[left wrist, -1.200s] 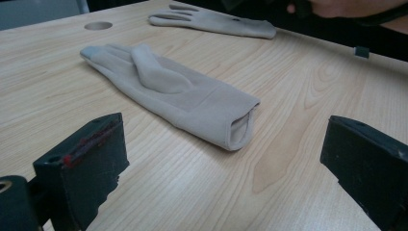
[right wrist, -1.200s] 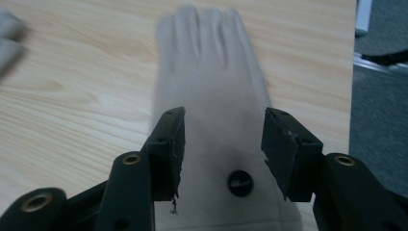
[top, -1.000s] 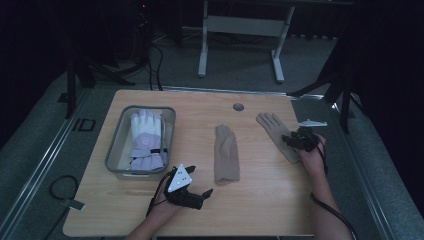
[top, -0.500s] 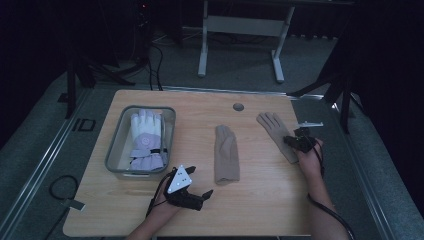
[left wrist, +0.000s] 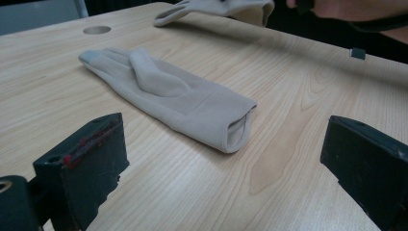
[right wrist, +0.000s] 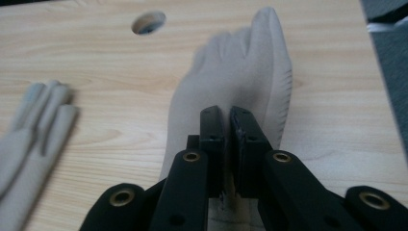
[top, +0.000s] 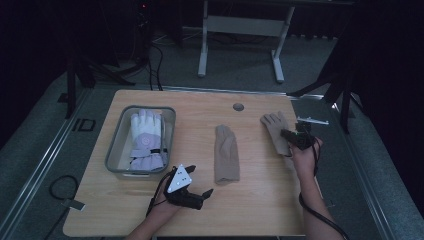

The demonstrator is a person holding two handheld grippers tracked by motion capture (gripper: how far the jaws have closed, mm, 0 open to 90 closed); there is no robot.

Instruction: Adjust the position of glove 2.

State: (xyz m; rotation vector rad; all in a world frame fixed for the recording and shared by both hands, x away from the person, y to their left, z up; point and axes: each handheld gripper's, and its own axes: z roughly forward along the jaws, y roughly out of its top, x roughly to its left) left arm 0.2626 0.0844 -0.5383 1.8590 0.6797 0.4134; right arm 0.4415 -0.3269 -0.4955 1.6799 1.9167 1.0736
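- Right gripper [right wrist: 230, 125] is clamping the far glove [right wrist: 240, 77] at its cuff, right of the middle glove [top: 226, 152].
- Left gripper [left wrist: 226, 159] is gaping, empty, facing the middle glove's cuff.
- Advice: lift slowly so the cuff doesn't slip.

The table [top: 260, 200] under my hands is light wood with visible grain and a smooth, faintly satin finish. The two beige gloves, one at centre [left wrist: 178, 98] and one at the right [right wrist: 240, 72], are soft matt cloth with a suede-like nap. The tray [top: 114, 150] looks like translucent grey plastic. My left gripper [left wrist: 226, 163] has matt black pads, scuffed at the edges.
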